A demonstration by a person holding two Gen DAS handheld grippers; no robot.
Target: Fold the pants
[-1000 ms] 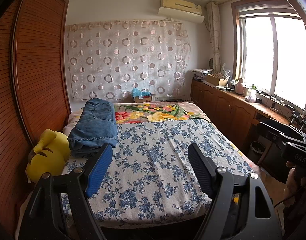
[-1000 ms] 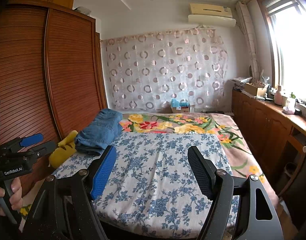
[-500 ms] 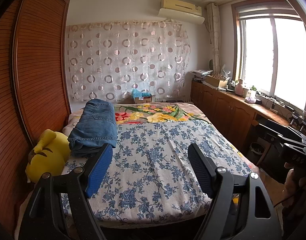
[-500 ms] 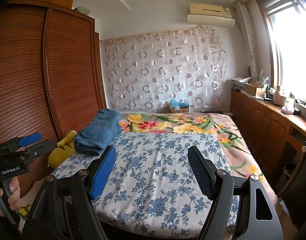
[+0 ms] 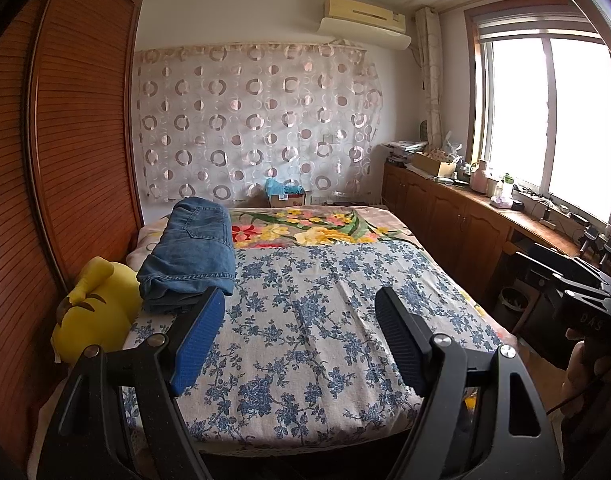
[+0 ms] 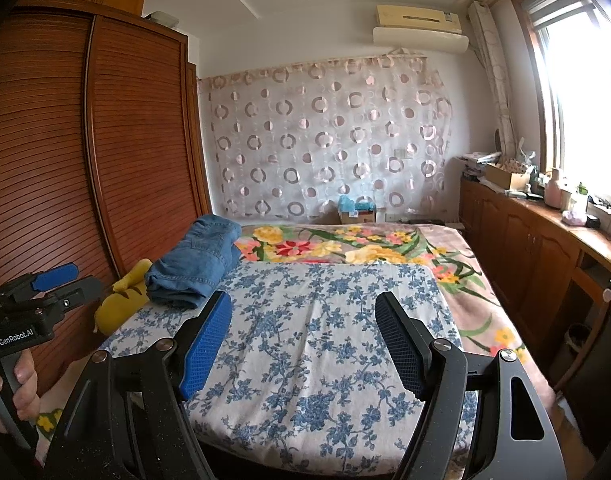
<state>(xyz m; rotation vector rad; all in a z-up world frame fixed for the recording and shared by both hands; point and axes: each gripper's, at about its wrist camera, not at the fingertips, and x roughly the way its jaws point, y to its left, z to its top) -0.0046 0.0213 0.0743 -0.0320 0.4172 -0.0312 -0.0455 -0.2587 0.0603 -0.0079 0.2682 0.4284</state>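
Observation:
Blue denim pants (image 5: 191, 254) lie folded in a thick stack at the left side of the bed (image 5: 325, 320), also in the right wrist view (image 6: 197, 264). My left gripper (image 5: 299, 314) is open and empty, held above the bed's near edge, short of the pants. My right gripper (image 6: 303, 318) is open and empty, also above the near edge. The left gripper shows at the left of the right wrist view (image 6: 45, 292); the right gripper's body shows at the right of the left wrist view (image 5: 577, 292).
A yellow plush toy (image 5: 95, 312) lies against the pants by the wooden wardrobe (image 5: 65, 140). A flowered blanket (image 5: 317, 230) covers the bed's far end. Wooden cabinets (image 5: 465, 220) with clutter run under the window on the right. A cardboard box (image 5: 287, 198) sits behind the bed.
Both grippers have drifted slightly back and steadied; the view shifts only a little. The pants and jaws have not changed.

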